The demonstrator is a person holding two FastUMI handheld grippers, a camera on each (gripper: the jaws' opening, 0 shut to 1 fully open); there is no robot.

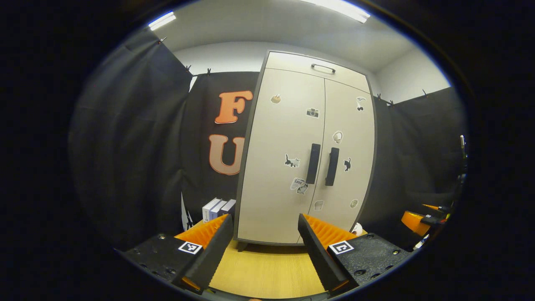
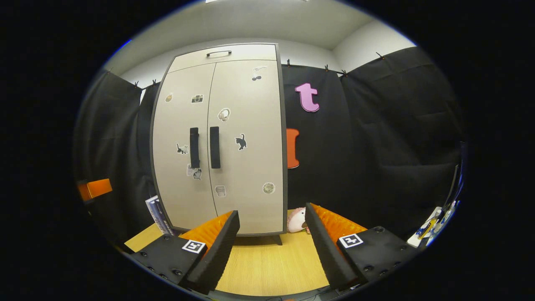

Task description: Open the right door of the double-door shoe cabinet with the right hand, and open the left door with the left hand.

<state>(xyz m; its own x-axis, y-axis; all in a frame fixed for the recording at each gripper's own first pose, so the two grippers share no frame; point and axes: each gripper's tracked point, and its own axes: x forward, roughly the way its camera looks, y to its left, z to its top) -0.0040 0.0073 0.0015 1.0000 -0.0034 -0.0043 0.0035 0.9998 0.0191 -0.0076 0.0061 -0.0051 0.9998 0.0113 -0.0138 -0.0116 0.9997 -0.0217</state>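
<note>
The beige double-door shoe cabinet point(image 1: 288, 167) point(image 2: 225, 142) stands upright on a wooden floor, both doors shut and dotted with stickers. Two dark vertical handles sit side by side at the middle seam: the left door's handle point(image 1: 313, 163) point(image 2: 194, 147) and the right door's handle point(image 1: 332, 166) point(image 2: 215, 147). My left gripper point(image 1: 264, 221) is open, well short of the cabinet and below the left door. My right gripper point(image 2: 271, 213) is open too, low and off to the right of the handles. Nothing is between either pair of fingers.
A few books point(image 1: 217, 208) point(image 2: 156, 213) lean by the cabinet's left side. A pink plush toy point(image 2: 297, 220) lies at its right foot. The right gripper point(image 1: 418, 221) shows far right in the left gripper view, and the left gripper point(image 2: 95, 188) far left in the right gripper view. Black cloth walls surround the booth.
</note>
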